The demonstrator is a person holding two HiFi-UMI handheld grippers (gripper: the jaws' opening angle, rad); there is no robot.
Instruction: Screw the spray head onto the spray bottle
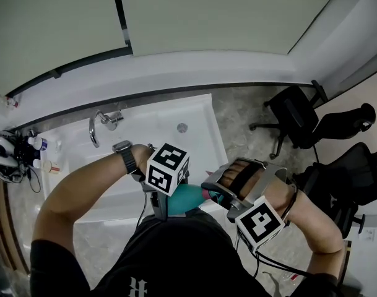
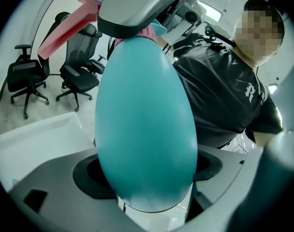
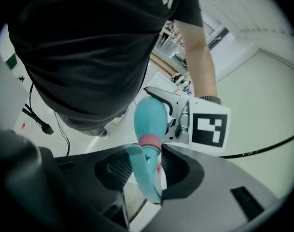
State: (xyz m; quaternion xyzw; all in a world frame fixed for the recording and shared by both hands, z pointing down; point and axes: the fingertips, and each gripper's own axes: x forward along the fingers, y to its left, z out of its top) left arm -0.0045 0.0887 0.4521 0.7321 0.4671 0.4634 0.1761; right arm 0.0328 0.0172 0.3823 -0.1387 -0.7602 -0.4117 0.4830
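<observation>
An egg-shaped teal spray bottle [image 2: 147, 120] fills the left gripper view, and my left gripper [image 2: 147, 175] is shut on its lower body. In the right gripper view the same bottle [image 3: 149, 117] points toward me, and a pink collar [image 3: 149, 141] joins it to the teal spray head [image 3: 144, 170]. My right gripper [image 3: 146, 173] is shut on the spray head. The pink trigger [image 2: 64, 28] sticks out at the upper left. In the head view both grippers meet close in front of the person's chest, with the bottle [image 1: 185, 198] between them.
A white sink [image 1: 197, 113] with a chrome tap [image 1: 95, 129] lies just beyond the hands. Black office chairs [image 1: 299, 113] stand on the floor to the right. Small bottles [image 1: 36, 144] crowd a ledge at the far left. The person's black shirt [image 1: 176, 252] is directly below the grippers.
</observation>
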